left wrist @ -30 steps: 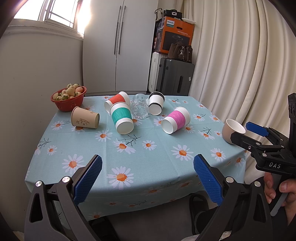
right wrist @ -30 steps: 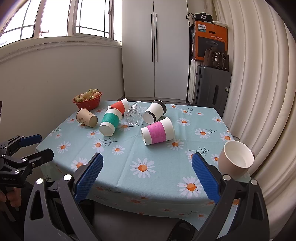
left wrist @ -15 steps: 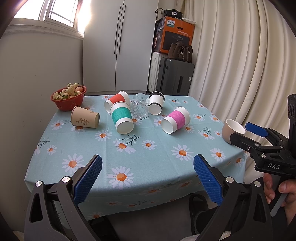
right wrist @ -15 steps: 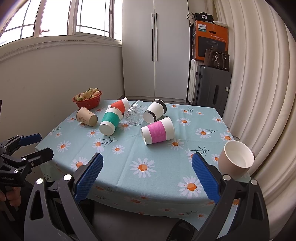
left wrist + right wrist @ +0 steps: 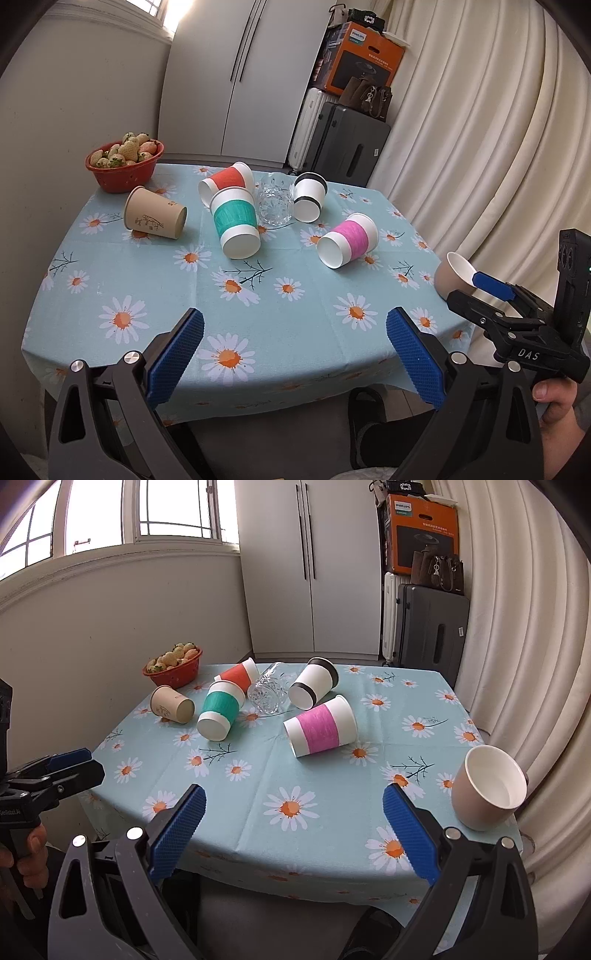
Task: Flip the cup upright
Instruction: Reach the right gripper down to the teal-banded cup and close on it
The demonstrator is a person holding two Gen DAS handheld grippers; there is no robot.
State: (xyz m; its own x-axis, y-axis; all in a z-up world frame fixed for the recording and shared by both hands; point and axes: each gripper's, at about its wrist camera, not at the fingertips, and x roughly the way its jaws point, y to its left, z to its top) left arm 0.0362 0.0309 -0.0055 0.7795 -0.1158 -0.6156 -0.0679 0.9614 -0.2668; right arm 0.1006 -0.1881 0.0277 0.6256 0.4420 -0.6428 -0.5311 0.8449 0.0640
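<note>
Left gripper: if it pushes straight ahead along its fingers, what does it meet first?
Probably bare tablecloth first; the open left gripper holds nothing. Further along that line lies the green-banded cup, though depth is uncertain.

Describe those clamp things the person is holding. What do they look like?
Each is a black plastic hand-held gripper: left one, right one. Both have two angled arms with silver bolts and blue, ridged rubber pads. Seen from the side, the right one bears white "DAS" lettering; the left one's label is cut off. Bare fingers grip the handles. No cables show.
</note>
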